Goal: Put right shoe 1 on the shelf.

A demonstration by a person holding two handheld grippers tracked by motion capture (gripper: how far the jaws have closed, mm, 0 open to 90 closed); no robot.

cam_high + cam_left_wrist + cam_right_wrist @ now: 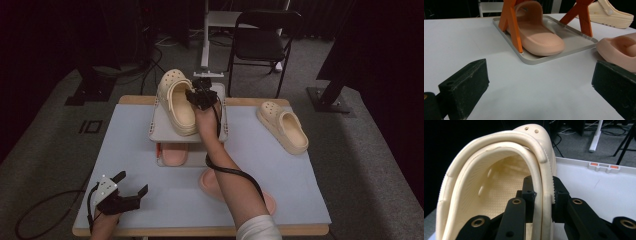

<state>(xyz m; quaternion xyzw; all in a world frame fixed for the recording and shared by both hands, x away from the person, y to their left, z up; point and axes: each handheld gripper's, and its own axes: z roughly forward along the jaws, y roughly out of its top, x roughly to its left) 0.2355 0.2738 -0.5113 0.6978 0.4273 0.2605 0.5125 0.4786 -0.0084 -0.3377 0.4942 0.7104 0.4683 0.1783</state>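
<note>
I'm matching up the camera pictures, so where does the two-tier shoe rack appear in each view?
High view: shoe rack at table's centre back.
Left gripper view: lower tray and orange legs, top centre.
Right gripper view: top tray, at right.
Landmark: the cream clog held by the right claw, on the top tray.

No legible text or labels, at least at this res.

The cream clog looks like matt moulded foam, its footbed finely pebbled and its rim ribbed. The pink slide is smooth, stippled foam. Black fingers look scuffed, matt rubber.
</note>
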